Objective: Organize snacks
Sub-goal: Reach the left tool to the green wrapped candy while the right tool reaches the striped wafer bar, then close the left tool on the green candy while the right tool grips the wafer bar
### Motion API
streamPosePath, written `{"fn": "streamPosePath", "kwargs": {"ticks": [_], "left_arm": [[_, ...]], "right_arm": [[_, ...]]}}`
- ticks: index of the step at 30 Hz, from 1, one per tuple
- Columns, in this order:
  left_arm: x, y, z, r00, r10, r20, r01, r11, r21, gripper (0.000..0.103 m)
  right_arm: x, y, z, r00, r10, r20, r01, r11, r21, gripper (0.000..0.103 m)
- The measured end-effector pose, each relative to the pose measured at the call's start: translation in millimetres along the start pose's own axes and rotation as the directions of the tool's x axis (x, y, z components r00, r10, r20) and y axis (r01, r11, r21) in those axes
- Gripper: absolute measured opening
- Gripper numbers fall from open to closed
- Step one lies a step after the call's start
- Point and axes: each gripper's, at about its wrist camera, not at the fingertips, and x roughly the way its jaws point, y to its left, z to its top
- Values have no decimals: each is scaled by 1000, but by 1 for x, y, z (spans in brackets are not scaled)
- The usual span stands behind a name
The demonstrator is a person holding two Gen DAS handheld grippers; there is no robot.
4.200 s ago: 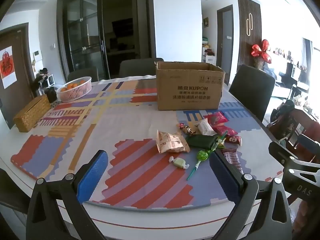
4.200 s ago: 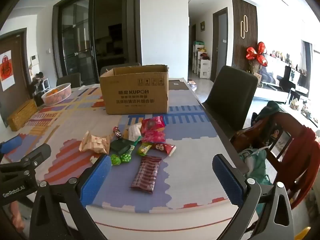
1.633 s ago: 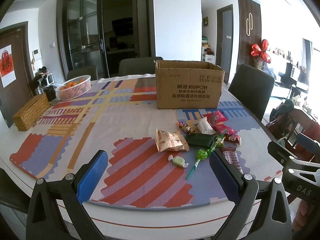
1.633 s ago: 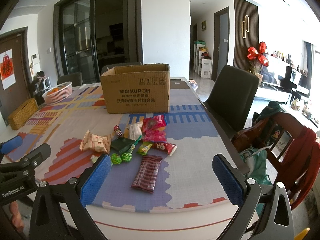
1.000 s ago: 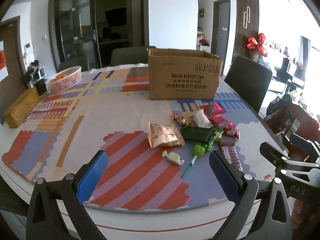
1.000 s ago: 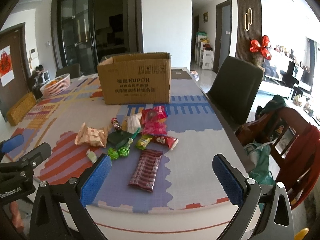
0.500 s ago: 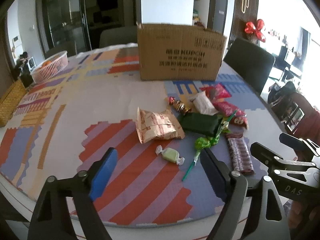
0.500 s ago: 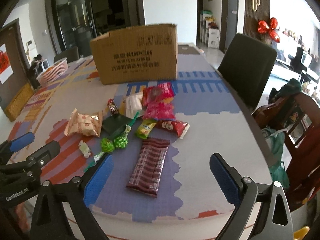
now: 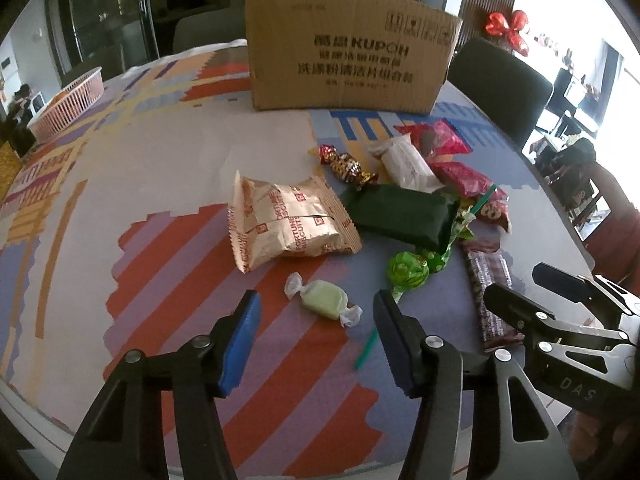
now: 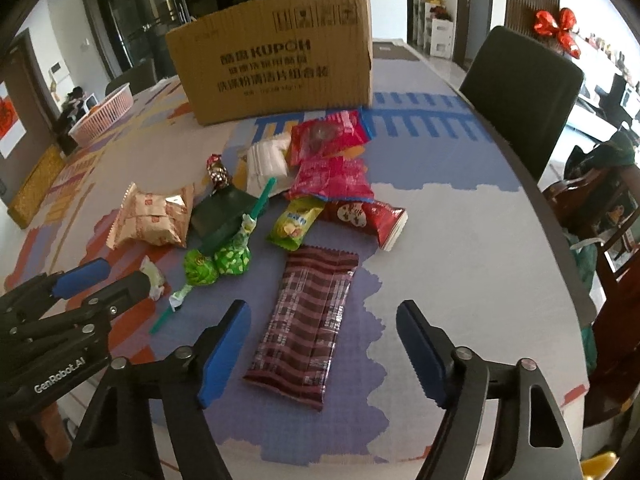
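While both claws narrow empty, left gripper (image 9: 316,318) frames pale-green candy (image 9: 323,300) dead ahead; right gripper (image 10: 322,330) straddles striped wrapper (image 10: 310,320) lengthwise.

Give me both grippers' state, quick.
Left gripper: open, jaws closing, pale green candy ahead, untouched.
Right gripper: open, jaws closing, striped maroon packet between, untouched.

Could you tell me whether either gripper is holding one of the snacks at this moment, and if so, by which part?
Nothing is held. The left gripper, jaws just closing, frames the pale green candy without touching; the right gripper likewise straddles the maroon striped packet.
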Motion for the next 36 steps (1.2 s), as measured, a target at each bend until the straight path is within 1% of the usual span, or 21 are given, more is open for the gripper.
{"fn": "streamPosePath", "kwargs": {"ticks": [2, 4, 8, 11, 12, 14, 15, 16, 18, 20, 24, 27, 31, 36], "left_arm": [[4, -1, 1, 1000, 1, -14, -1, 1000, 2, 55], [8, -1, 2, 1000, 5, -24, -5, 1000, 4, 53], [15, -3, 4, 999, 19, -29, -18, 1000, 3, 50], [20, -4, 5, 999, 16, -42, -15, 1000, 8, 46], [22, -4, 5, 999, 11, -50, -11, 1000, 10, 42], [22, -4, 5, 999, 12, -49, -12, 1000, 13, 39], [23, -4, 5, 999, 11, -50, -11, 1000, 12, 34], [23, -3, 5, 999, 11, -49, -11, 1000, 10, 31], [23, -1, 5, 999, 10, -48, -10, 1000, 1, 29], [24, 1, 6, 999, 4, -48, -4, 1000, -7, 26], [23, 2, 5, 998, -20, -53, 19, 1000, -11, 21], [19, -1, 3, 998, -30, -50, 30, 1000, 3, 20], [9, -7, 3, 999, -27, -21, 27, 999, 30, 20], [-7, -14, 3, 1000, -25, 16, 24, 998, 61, 20]], "right_arm": [[4, 0, 1, 1000, 10, -13, -10, 1000, -1, 70], [7, 2, 1, 1000, 18, -17, -18, 1000, -7, 69], [12, 4, 3, 999, 29, -31, -30, 999, -18, 64], [15, 5, 3, 999, 21, -36, -22, 999, -30, 64], [15, 7, 4, 999, 17, -36, -19, 999, -36, 64], [16, 9, 4, 999, 9, -35, -11, 999, -45, 63], [16, 9, 3, 999, 7, -34, -8, 999, -47, 62], [16, 10, 4, 999, 3, -32, -5, 999, -53, 59], [17, 11, 4, 1000, -7, -28, 5, 998, -60, 54], [17, 12, 5, 1000, -13, -25, 11, 998, -69, 47], [17, 12, 5, 1000, -7, -23, 5, 997, -73, 43], [16, 10, 5, 1000, 11, -28, -13, 998, -66, 40], [11, 6, 4, 999, 37, -39, -39, 998, -47, 39], [-2, 3, 4, 999, 35, -9, -35, 999, -39, 39]]}}
